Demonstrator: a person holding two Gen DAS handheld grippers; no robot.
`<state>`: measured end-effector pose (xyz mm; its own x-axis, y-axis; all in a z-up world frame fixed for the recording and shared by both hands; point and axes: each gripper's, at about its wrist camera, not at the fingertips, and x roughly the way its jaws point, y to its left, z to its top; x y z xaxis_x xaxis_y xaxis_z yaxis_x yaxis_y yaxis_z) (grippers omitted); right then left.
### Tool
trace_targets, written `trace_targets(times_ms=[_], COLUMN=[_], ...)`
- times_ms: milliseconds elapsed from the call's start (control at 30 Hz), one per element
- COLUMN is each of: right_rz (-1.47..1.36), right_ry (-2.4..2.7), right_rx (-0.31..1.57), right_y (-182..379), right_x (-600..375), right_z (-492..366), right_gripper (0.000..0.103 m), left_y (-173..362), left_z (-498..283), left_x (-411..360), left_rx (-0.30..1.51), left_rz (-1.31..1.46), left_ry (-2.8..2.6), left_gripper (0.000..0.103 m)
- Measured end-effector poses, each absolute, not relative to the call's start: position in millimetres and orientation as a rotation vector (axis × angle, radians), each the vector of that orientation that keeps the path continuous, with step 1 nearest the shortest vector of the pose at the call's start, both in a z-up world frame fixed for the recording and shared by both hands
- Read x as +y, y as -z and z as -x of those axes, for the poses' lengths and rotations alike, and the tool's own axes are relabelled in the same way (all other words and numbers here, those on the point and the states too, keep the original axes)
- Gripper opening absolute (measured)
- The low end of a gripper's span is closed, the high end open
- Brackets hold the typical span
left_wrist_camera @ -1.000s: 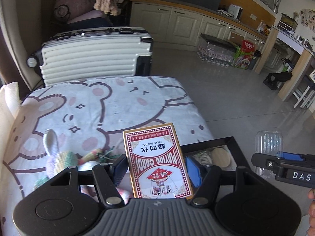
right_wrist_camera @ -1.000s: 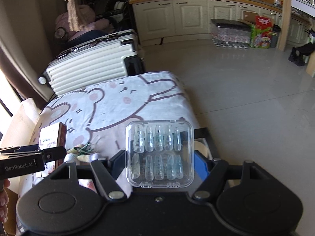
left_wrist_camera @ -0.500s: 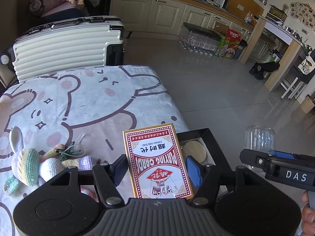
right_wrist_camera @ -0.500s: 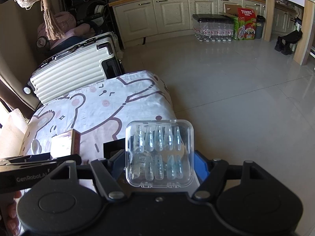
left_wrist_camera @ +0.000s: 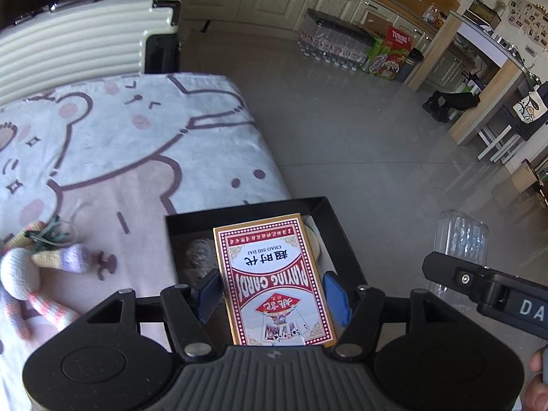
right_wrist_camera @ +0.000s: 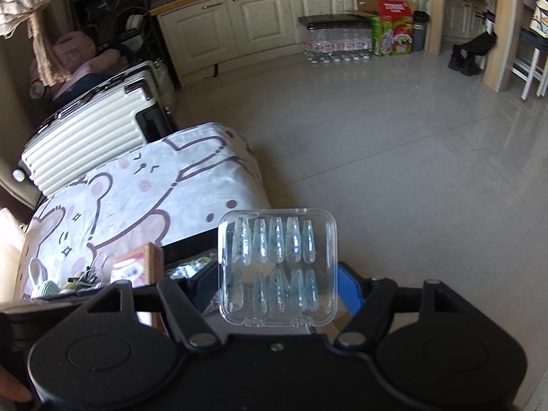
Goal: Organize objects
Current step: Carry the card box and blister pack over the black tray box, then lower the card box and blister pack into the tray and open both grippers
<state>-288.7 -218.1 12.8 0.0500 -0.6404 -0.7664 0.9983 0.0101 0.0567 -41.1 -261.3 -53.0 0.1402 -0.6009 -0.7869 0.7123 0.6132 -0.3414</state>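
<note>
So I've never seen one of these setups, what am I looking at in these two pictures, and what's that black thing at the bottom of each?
There is no robot here: a person holds a hand-held clamp with two fingers in each hand. Each picture comes from a wide-angle camera on one clamp, looking forward along its fingers, so the black shape at the bottom is the clamp itself. The left gripper holds a box of playing cards. The right gripper holds a clear plastic case of pale blue press-on nails. Below them is a surface covered by a bear-print cloth, with a crocheted toy lying on it and a black tray at its edge. A ribbed suitcase stands behind.
</note>
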Motion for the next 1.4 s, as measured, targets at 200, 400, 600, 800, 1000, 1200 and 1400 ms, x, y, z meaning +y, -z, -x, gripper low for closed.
trace_targets(times_ms=[200,400,600,800,1000,1200,1400], right_rz=[-0.732,-0.746,-0.758,-0.767,-0.786,-0.779,-0.788], right_ry=[1.436,1.448,1.451,1.449,1.437,1.255,1.107], right_rx=[0.634,0.632,0.64,0.652,0.665,0.796,0.939], right_y=[-9,-5,0,6,12,32,65], right_x=[-223,-228,-234,-239,-241,-246,-257], right_z=[301,313,323,325,318,277,227], right_gripper=[0.073,0.073,0.073,0.073,0.073,0.073,0.073], left_y=[75,106,126,122,91,66,56], left_z=[50,59,63,56,34,11,-3], left_x=[-290,-316,-336,-335,-311,-289,-275], left_rx=[1.131,1.217,1.268,1.266,1.134,1.025,0.991], left_rz=[-0.093,-0.106,-0.089,-0.069,-0.097,-0.136,-0.15], left_ry=[0.973,0.97,0.973,1.0,0.974,0.954,0.964], left_gripper=[0.064,0.064,0.065,0.082,0.083,0.083,0.082])
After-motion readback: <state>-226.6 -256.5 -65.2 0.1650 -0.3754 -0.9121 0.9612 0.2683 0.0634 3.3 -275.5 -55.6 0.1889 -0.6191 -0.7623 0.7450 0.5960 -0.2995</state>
